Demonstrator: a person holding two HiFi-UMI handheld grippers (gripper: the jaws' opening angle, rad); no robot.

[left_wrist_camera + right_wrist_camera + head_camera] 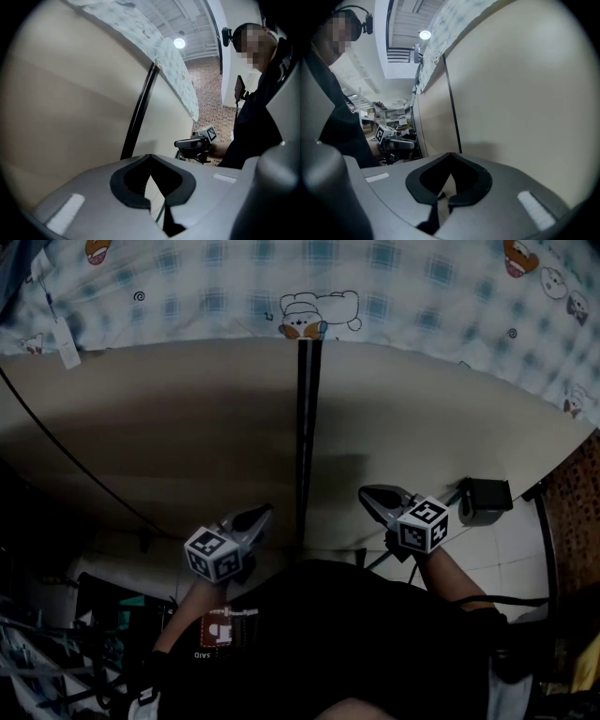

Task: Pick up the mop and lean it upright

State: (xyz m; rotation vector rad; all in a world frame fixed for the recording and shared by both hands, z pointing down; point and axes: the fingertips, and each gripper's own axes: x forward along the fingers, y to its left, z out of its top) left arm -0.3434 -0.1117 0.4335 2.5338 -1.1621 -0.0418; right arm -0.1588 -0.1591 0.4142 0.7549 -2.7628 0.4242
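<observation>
The mop's black handle stands upright against the beige panel, its top under the patterned sheet. Neither gripper touches it. My left gripper hangs just left of the handle's lower end, shut and empty. My right gripper hangs to the right of it, also shut and empty. In the left gripper view the handle rises beyond my shut jaws, with the right gripper across from them. In the right gripper view the handle stands ahead of my gripper. The mop head is hidden.
A checked cartoon sheet overhangs the panel's top. A thin black cable runs down the panel at left. A black box sits on the tiled floor at right. Dark clutter fills the lower left.
</observation>
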